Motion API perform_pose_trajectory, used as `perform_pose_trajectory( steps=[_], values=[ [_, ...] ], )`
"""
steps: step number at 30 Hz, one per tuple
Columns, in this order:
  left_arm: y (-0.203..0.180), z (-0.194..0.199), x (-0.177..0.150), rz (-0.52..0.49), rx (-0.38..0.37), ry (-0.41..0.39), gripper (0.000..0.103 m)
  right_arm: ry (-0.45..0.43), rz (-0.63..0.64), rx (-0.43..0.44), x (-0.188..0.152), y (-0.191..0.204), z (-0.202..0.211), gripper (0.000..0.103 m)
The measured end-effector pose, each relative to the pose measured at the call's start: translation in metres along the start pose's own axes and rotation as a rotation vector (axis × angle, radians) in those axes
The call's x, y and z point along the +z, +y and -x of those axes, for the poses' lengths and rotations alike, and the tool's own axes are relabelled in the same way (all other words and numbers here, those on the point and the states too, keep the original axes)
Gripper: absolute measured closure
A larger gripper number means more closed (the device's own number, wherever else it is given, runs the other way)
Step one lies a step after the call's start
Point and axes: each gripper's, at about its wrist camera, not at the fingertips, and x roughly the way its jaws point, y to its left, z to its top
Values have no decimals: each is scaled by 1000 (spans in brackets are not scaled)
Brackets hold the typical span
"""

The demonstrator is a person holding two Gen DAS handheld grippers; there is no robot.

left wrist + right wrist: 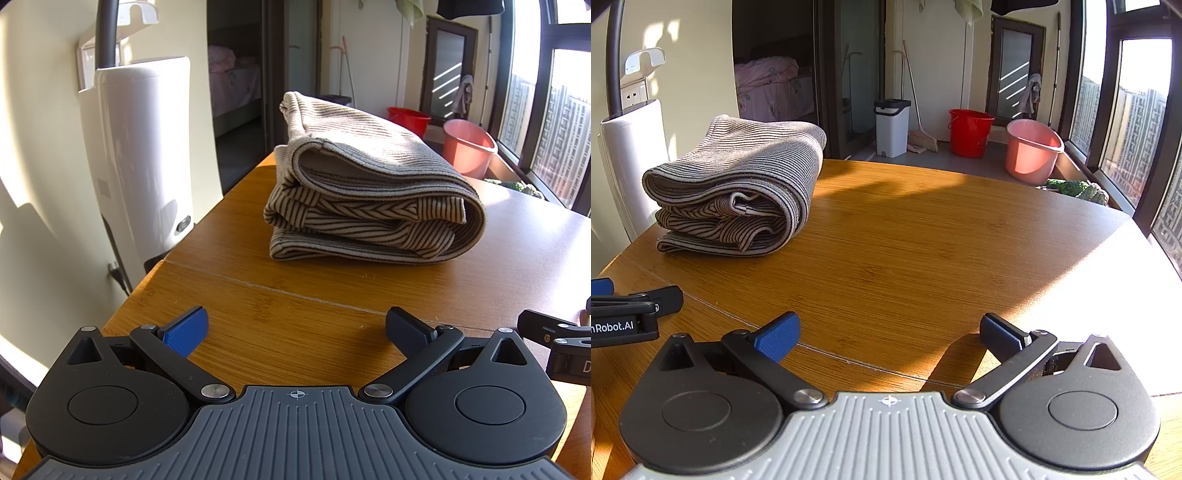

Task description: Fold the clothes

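A beige striped garment (369, 192) lies folded in a thick bundle on the wooden table (295, 295), some way ahead of my left gripper (295, 330). That gripper is open, its blue pads wide apart with nothing between them. In the right wrist view the same folded garment (738, 184) sits at the far left of the table (942, 240). My right gripper (890, 334) is also open and empty, low over the table near its front edge. The left gripper (635, 306) shows at the left edge of the right wrist view.
A white appliance (140, 158) stands beside the table's left edge. On the floor beyond the table are a red bucket (969, 131), a pink bucket (1032, 151), a white bin (892, 127) and a broom. Windows run along the right.
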Motion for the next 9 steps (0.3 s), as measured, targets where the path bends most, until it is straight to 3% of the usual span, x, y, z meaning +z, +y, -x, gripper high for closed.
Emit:
perform_pose_trajectory(
  steps=[9],
  values=[
    [0, 0, 0, -2, 1, 0, 0, 0, 0, 0, 0, 0, 0, 0]
  ],
)
